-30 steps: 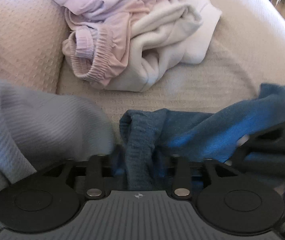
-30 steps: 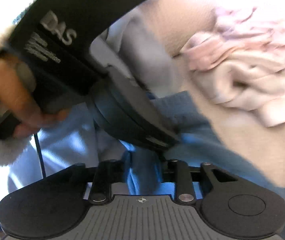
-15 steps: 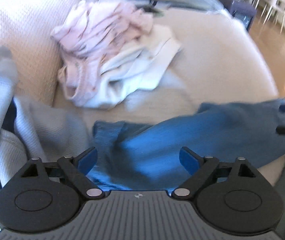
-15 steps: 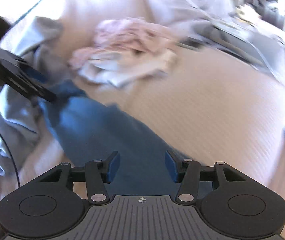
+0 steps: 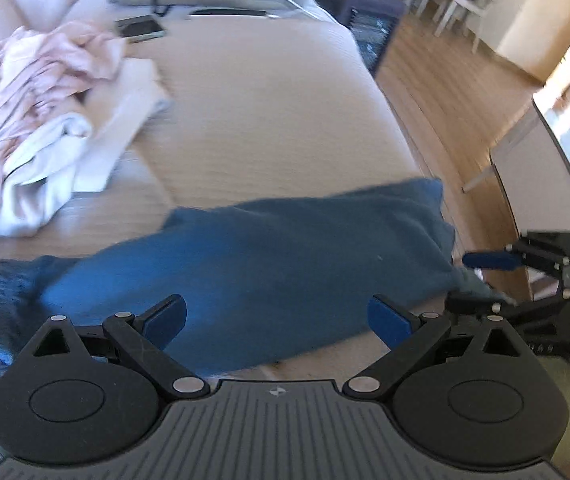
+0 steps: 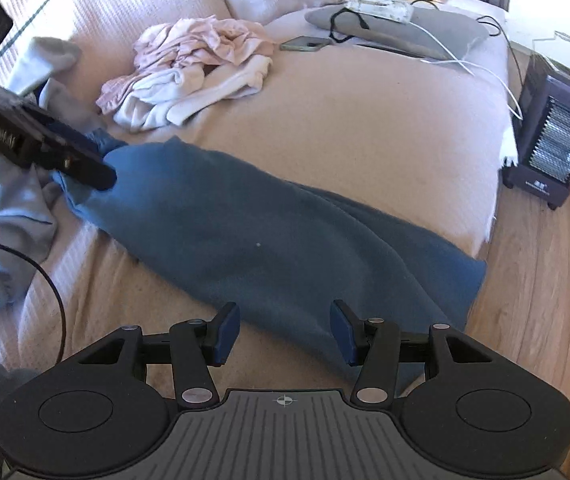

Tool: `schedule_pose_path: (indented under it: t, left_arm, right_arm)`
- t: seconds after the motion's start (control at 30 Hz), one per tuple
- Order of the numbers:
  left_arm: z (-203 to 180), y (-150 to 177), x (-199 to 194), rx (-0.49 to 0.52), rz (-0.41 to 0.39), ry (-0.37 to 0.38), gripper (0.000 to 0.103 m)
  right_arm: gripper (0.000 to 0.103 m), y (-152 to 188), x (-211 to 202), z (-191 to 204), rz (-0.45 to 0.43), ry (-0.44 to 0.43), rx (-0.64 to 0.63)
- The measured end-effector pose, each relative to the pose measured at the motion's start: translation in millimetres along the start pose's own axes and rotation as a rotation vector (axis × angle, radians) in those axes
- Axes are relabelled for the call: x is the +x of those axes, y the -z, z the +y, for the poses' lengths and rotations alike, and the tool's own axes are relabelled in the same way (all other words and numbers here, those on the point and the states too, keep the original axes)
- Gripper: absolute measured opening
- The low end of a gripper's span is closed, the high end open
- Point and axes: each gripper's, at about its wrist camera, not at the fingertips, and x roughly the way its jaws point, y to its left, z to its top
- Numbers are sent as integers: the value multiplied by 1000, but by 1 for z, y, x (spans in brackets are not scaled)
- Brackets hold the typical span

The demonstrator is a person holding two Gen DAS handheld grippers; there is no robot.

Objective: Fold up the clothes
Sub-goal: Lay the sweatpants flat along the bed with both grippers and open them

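A blue fleece garment [image 6: 265, 232] lies stretched in a long strip across the beige bed [image 6: 365, 120]. Its right end hangs over the bed's edge. My left gripper [image 5: 277, 316] hovers over the garment's [image 5: 265, 264] left part. Its jaws are opening, and the blue pads stand wide apart and clear of the cloth. My right gripper [image 6: 285, 332] is open above the garment's right end, with cloth below the gap but not pinched. In the left wrist view the right gripper [image 5: 497, 264] shows side-on past the garment's end.
A crumpled pink and white clothes pile [image 6: 197, 68] lies further back on the bed. A pale grey-blue sweatshirt [image 6: 13, 208] is bunched at the left. A phone [image 6: 305, 44], a grey pillow with cables [image 6: 397, 28] and a floor heater [image 6: 553, 140] are beyond.
Both grippers held the bunched blue garment close together. They pulled apart, drawing it out along the bed, then opened and let it go. Both cameras now look from higher up.
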Motion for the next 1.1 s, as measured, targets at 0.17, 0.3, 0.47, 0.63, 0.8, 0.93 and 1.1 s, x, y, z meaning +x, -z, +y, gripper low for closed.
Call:
schedule_pose_path:
  t: [0.17, 0.3, 0.47, 0.63, 0.8, 0.93, 1.1]
  left_arm:
    - [-11, 3, -4, 4, 17, -19, 98]
    - [-11, 6, -18, -8, 22, -48, 98]
    - [-5, 19, -53, -93, 64, -4, 98]
    - [4, 36, -103, -185, 36, 66, 103]
    - [17, 39, -93, -225, 25, 20, 103]
    - [4, 35, -50, -169, 60, 2, 103]
    - [-23, 19, -11, -53, 85, 33, 103]
  right_arm:
    - [50, 10, -8, -8, -27, 6, 33]
    - [50, 17, -11, -9, -40, -4, 35]
    - [50, 25, -20, -10, -52, -16, 21]
    - [50, 32, -29, -15, -42, -5, 16]
    - [50, 36, -31, -12, -18, 9, -9]
    - [50, 41, -34, -18, -24, 26, 32]
    - [50, 40, -34, -27, -51, 62, 115]
